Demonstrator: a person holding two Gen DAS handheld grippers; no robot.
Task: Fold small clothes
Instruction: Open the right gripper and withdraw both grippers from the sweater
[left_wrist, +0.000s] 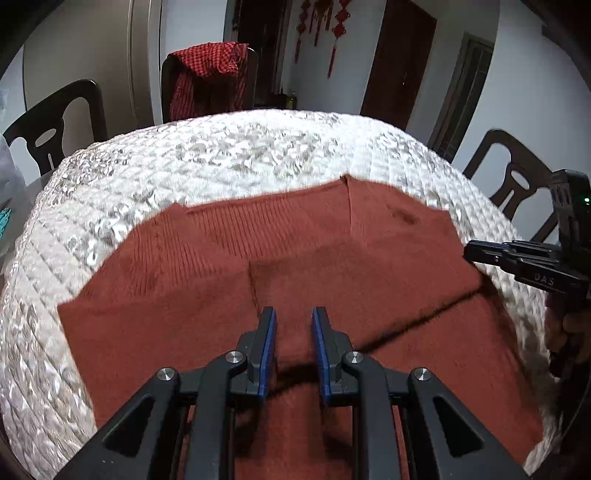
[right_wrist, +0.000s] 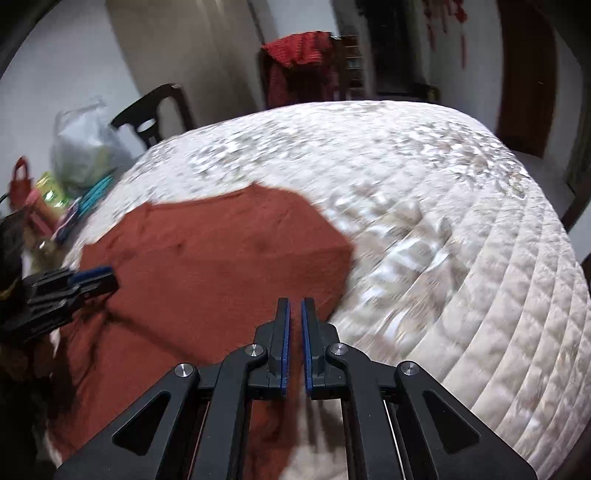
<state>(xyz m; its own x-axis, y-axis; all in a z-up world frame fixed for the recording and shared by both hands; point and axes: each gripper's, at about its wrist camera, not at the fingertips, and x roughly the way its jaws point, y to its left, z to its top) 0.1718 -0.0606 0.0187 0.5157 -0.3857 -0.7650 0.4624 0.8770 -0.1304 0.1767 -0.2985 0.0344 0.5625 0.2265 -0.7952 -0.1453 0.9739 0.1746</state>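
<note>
A rust-red knitted garment (left_wrist: 207, 258) lies spread on the white quilted table cover (left_wrist: 229, 155), with one layer folded over its right part. My left gripper (left_wrist: 293, 318) hovers over the middle of the garment, its blue pads a little apart with nothing between them. My right gripper (left_wrist: 468, 252) reaches in from the right, its tips at the garment's right edge. In the right wrist view the right gripper (right_wrist: 295, 307) is shut with only a thin slit between the pads, above the garment (right_wrist: 207, 251) near its edge. No cloth shows between them. The left gripper (right_wrist: 96, 277) enters from the left there.
Dark wooden chairs (left_wrist: 55, 122) stand around the table, one draped with a red checked cloth (left_wrist: 210, 74). Plastic bags (right_wrist: 81, 147) and small colourful items (right_wrist: 51, 195) sit at the table's left end. The quilted cover (right_wrist: 461, 221) is bare to the right of the garment.
</note>
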